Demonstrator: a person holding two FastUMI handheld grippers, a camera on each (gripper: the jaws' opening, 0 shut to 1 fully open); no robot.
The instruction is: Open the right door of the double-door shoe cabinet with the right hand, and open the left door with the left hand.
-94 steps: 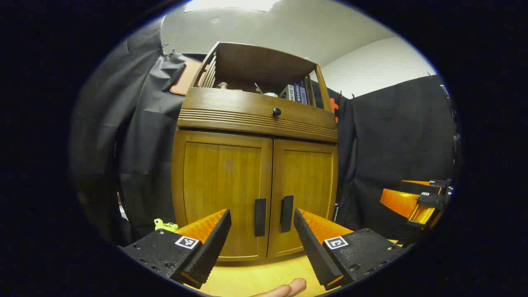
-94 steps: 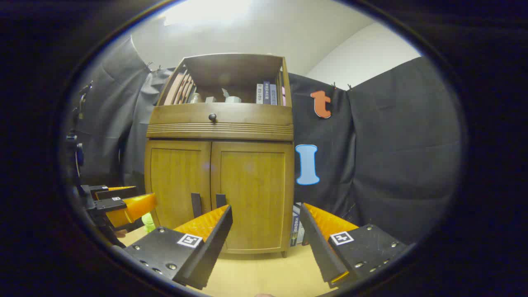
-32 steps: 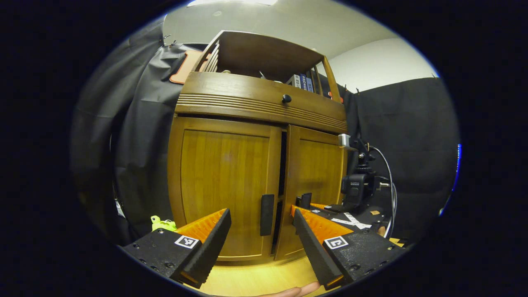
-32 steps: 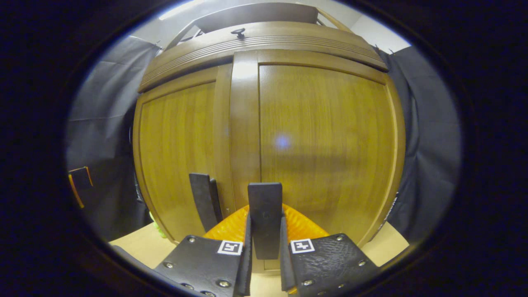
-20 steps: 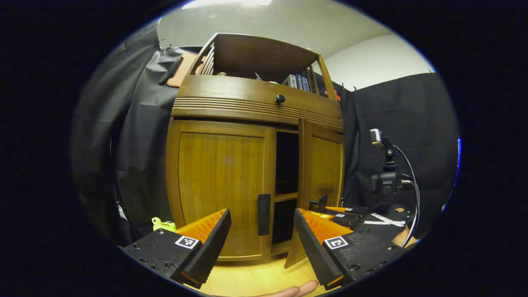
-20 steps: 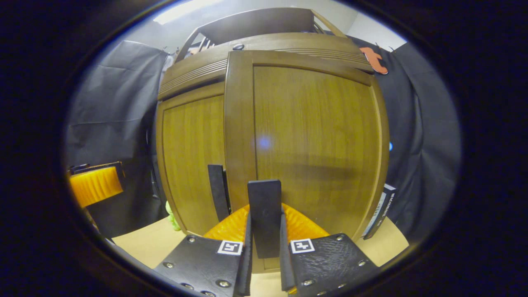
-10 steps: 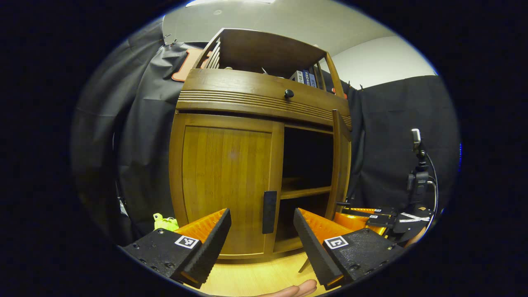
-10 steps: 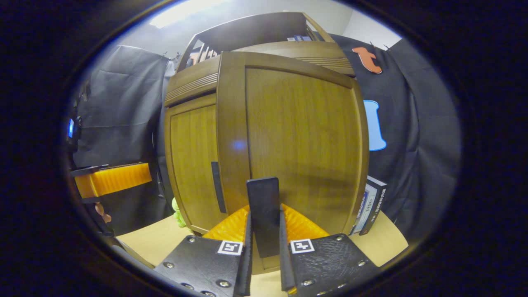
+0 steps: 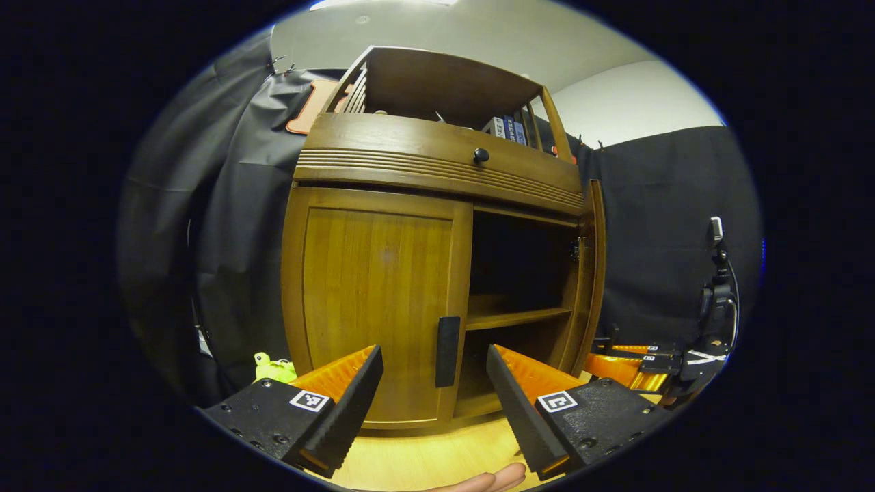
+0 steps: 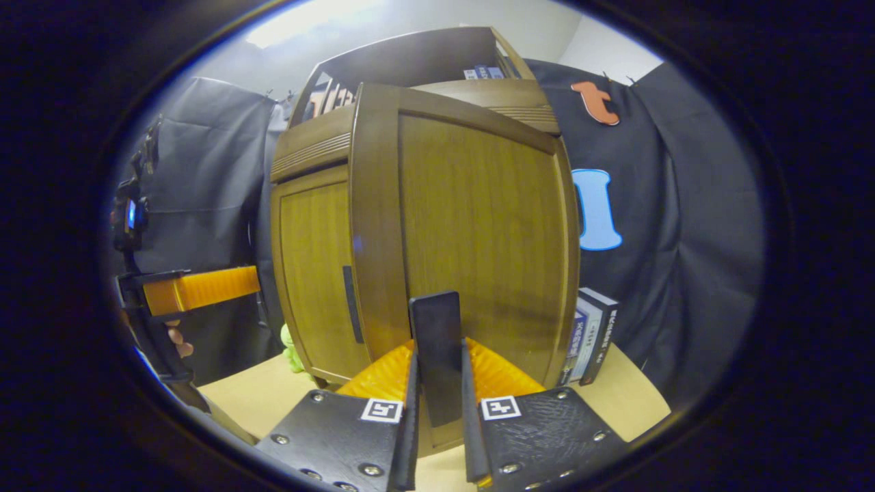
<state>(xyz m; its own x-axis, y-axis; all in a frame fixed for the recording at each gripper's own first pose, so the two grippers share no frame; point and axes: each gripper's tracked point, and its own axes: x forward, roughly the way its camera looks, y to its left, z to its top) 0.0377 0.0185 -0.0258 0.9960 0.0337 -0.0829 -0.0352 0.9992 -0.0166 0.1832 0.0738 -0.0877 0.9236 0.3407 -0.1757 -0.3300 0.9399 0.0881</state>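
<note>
We see the shoe cabinet (image 9: 437, 171) half opened. In the left gripper view, the left door (image 9: 372, 307) sits shut at the left of the cabinet front, its black left handle (image 9: 448, 342) standing upright along the door's inner edge. The left gripper (image 9: 434, 393) hangs just short of it with its fingers spread wide and nothing between them. The handle lies straight ahead and a little above the gap, its long axis vertical, so we judge that the coming move is a short push forward to bring the fingers either side of that bar. The left gripper is plainly the nearer one to it.

To the right of the handle the open compartment shows a dark interior and a bare shelf (image 9: 516, 316). Farther right the right door (image 9: 593, 273) stands swung wide, seen almost edge on, with the right gripper (image 9: 636, 359) low beside it.

In the right gripper view, the left gripper's orange finger (image 10: 202, 288) shows at far left, the shut left door (image 10: 318, 273) next, then the right door (image 10: 478, 232) facing us. The right gripper (image 10: 437, 424) is clamped on the right handle (image 10: 436, 355), both fingers pressed against the upright black bar. Books (image 10: 589, 335) lean at the cabinet's right side.

Against the frame from 4.7 seconds ago, when both doors were shut and both grippers hung open and back, the right door has swung out and the left gripper has edged closer.
</note>
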